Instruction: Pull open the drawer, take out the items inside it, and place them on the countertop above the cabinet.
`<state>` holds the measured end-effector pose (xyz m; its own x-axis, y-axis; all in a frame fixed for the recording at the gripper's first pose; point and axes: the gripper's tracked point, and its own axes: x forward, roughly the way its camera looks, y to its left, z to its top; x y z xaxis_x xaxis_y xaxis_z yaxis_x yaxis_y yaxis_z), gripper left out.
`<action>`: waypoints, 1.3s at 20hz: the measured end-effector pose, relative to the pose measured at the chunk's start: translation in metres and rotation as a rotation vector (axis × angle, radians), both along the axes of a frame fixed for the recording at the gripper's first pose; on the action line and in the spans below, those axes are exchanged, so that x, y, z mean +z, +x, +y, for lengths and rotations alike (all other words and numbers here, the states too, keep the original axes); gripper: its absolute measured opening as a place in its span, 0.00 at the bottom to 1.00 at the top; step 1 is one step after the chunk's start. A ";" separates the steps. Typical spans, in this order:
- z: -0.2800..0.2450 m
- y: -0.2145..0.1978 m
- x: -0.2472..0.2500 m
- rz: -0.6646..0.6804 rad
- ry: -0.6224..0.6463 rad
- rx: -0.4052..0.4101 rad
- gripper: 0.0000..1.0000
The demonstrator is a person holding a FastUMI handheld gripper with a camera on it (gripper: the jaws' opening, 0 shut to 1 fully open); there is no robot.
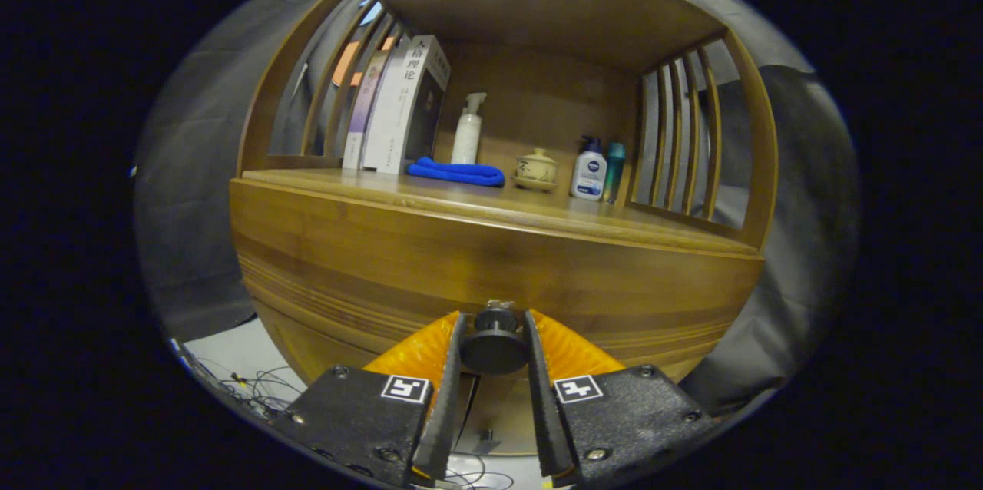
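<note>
gripper [494,336] is sitting at the drawer front [491,275], fingers nearly closed and pressing on the dark round drawer knob [492,344] from both sides, knob gripped between the tips. drawer is looking closed, front flush w/ the wooden cabinet, contents hidden. countertop [491,206] is lying just above the drawer, beyond the fingers. far side of the top is carrying, left to right: upright books [399,110] leaning vs the left slatted side, folded blue cloth [457,171] lying flat, white pump bottle [467,129] standing behind the cloth, small lidded ceramic cup [535,169] on a saucer, white pump bottle w/ blue label [589,169], teal bottle [614,167] right beside it near the right slats. cables [253,386] are trailing on the floor near-left
</note>
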<state>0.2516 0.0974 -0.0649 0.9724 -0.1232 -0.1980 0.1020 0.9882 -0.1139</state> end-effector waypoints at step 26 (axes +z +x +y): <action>0.008 -0.104 -0.005 -0.009 0.074 0.039 0.33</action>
<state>0.1474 0.1056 -0.0699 0.9779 -0.0710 -0.1966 0.0643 0.9971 -0.0400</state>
